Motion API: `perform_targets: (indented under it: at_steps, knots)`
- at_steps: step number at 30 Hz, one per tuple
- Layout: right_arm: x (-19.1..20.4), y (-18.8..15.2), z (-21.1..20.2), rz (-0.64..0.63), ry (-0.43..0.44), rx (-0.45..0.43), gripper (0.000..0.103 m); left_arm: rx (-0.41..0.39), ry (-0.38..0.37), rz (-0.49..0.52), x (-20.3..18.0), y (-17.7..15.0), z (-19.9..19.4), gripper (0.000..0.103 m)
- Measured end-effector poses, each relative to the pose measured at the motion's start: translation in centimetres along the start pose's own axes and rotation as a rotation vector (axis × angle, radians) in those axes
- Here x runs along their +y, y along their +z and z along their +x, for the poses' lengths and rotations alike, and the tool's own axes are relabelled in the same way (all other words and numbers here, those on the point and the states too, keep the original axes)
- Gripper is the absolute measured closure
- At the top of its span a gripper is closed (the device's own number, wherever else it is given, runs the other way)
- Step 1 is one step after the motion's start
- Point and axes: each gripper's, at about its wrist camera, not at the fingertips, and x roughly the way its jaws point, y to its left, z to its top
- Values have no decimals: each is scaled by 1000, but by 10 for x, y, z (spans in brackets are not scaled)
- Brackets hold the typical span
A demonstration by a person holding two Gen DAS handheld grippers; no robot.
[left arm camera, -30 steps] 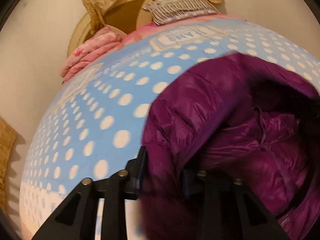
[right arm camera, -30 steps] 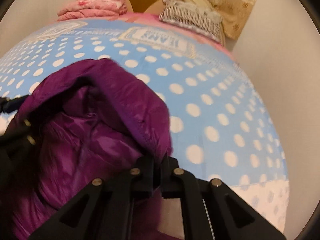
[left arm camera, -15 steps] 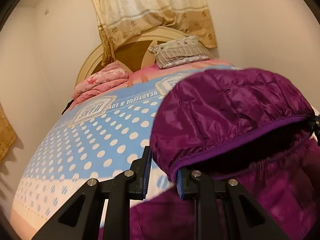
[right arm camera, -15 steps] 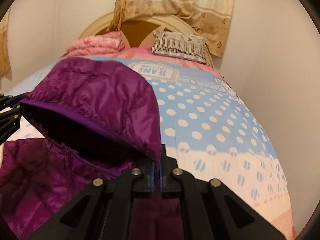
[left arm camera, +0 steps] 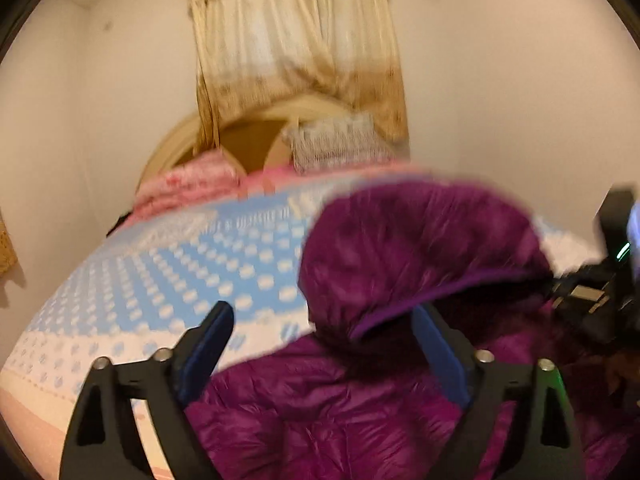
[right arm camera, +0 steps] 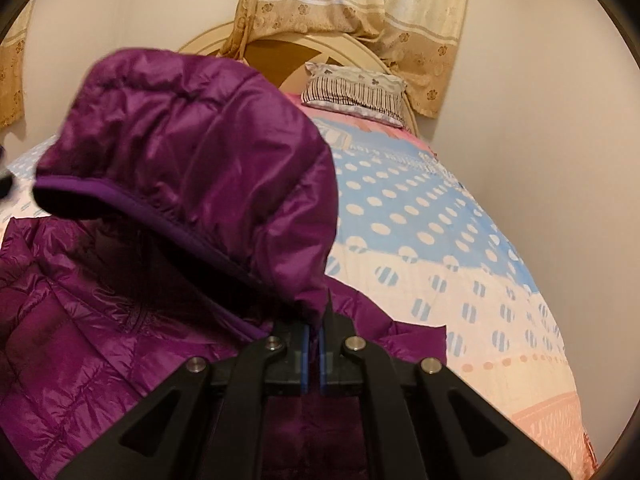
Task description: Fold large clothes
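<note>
Right wrist view: right claw (right arm camera: 313,334) pinches the purple puffer jacket's hood (right arm camera: 192,152) edge, raised ahead; left claw (left arm camera: 324,340) spread wide, hood between its fingers.

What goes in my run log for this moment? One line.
left gripper: open | right gripper: shut on hood | jacket: on bed

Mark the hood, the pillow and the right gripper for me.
hood (right arm camera: 208,152), right wrist view, on its quilted outer shell.
pillow (right arm camera: 354,94), right wrist view, on its striped side.
right gripper (right arm camera: 313,334), right wrist view, between its fingertips, shut on the hood's edge.
</note>
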Motion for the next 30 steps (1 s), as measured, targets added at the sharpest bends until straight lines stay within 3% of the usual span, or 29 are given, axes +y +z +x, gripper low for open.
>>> perform_targets:
  at_steps: [4, 6, 7, 12, 14, 15, 17, 21, 23, 24, 25, 30]
  knots:
    - [5, -5, -7, -38, 0, -22, 100, -14, -80, -54, 16, 41, 10, 6]
    - [6, -7, -7, -38, 5, -24, 100, 54, -200, -96, 20, 61, 37, 6]
    - [6, -8, -7, -37, 8, -22, 100, 109, -222, -103, 20, 69, 56, 6]
    - [11, -17, -10, -64, 21, -30, 100, 247, -155, -327, 46, 97, 127, 6]
    - [9, -22, -14, -66, 27, -33, 100, 342, -135, -284, 38, 91, 141, 6]
    - [8, -24, -17, -66, 28, -35, 100, 373, -166, -256, 31, 84, 143, 6]
    - [3, -26, -16, -53, 39, -24, 100, 362, -193, -224, 20, 69, 132, 6]
    - [-3, -27, -1, -39, 117, 63, 98, 372, -164, -202, 12, 41, 117, 6]
    - [0, -30, -2, -60, 124, 80, 74, 421, -149, -143, 4, 25, 120, 6]
    - [1, -32, -5, -79, 133, 85, 49, 447, -154, -111, 0, 18, 124, 6]
    - [1, -33, -10, -89, 145, 83, 39, 456, -158, -93, -2, 13, 126, 6]
    - [-25, -38, -42, -38, 209, 89, 35, 426, -200, -178, 13, 7, 104, 6]
